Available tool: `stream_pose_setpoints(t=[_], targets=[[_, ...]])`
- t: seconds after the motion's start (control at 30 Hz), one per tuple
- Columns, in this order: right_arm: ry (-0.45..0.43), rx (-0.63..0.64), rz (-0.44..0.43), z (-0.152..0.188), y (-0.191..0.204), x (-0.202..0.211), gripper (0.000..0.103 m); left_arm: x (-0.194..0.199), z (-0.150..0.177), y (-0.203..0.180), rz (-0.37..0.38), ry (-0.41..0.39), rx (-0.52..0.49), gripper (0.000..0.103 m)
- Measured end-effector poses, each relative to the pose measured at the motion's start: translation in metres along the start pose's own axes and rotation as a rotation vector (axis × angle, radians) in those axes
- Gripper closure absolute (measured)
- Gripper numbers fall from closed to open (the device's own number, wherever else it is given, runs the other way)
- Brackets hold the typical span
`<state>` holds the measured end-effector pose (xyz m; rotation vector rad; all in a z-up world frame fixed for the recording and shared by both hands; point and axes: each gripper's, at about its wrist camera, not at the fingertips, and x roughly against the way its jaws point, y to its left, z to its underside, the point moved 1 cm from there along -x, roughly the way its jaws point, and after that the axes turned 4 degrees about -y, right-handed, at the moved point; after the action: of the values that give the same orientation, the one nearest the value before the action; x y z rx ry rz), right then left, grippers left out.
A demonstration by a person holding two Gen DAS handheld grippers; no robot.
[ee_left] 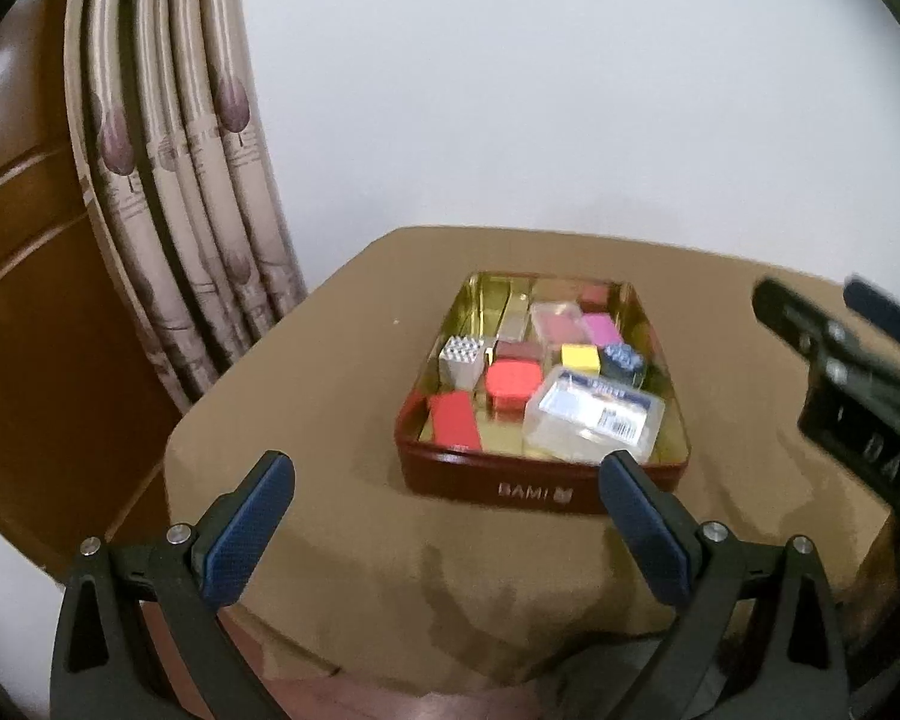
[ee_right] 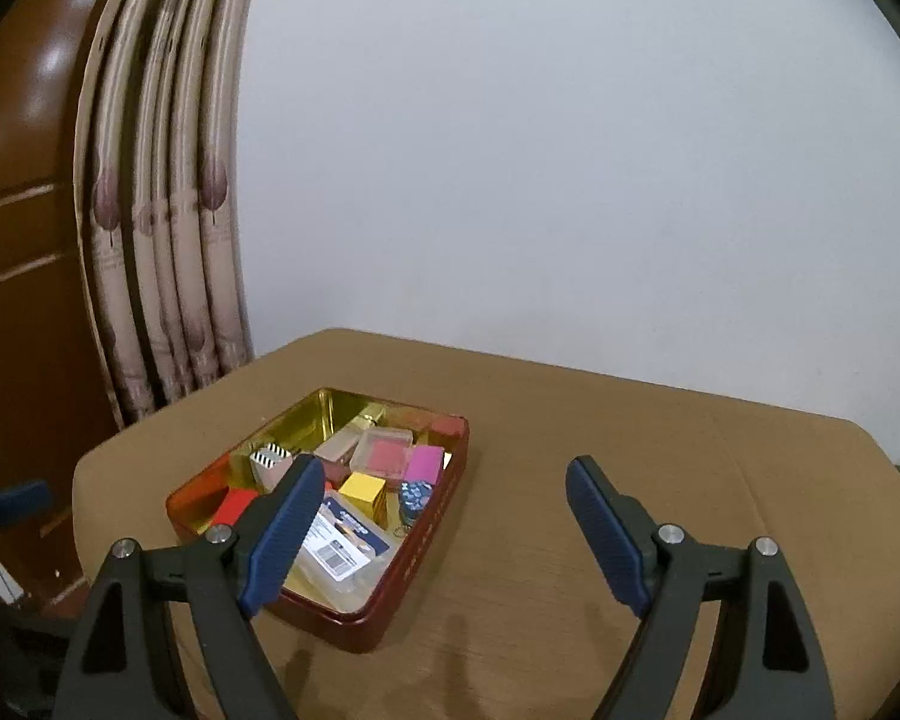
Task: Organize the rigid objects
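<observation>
1. Red outside and gold inside, the BAMI tin (ee_left: 543, 489) sits on the tan tablecloth (ee_left: 342, 396), already holding every small object in sight.
2. Inside it lie a clear plastic case (ee_left: 594, 417) with a barcode label at the near end, a red hexagonal box (ee_left: 510, 387), a yellow cube (ee_left: 580, 358), a pink block (ee_left: 601, 329), a flat red block (ee_left: 453, 420), a striped white block (ee_left: 463, 359) and a clear box with a pink pad (ee_right: 384, 450).
3. Both tools are spread wide and empty: the left gripper (ee_left: 447, 477) hangs just short of the tin's near wall, the right gripper (ee_right: 444, 495) above bare cloth beside the tin.
4. No loose piece shows on the cloth, so the gathering looks finished or nearly so.
5. What remains, I judge, is tidying the jumble or fitting a lid; no lid is in view.
</observation>
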<state>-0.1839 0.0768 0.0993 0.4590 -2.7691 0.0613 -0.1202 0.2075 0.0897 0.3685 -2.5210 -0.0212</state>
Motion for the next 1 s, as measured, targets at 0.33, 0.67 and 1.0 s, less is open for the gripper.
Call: stream_pose_setpoints(t=[0.33, 0.67, 1.0], targets=[[-0.135, -0.012, 0.110, 0.007, 0.013, 0.020, 0.018, -0.006, -0.007, -0.005, 0.021, -0.026, -0.030, 0.003], [-0.126, -0.050, 0.125, 0.009, 0.013, 0.018, 0.018, -0.013, -0.009, -0.001, 0.058, -0.029, -0.011, 0.003], [-0.130, -0.110, 0.104, 0.016, 0.024, 0.008, 0.018, -0.021, -0.011, 0.008, 0.061, -0.050, -0.037, 0.003]])
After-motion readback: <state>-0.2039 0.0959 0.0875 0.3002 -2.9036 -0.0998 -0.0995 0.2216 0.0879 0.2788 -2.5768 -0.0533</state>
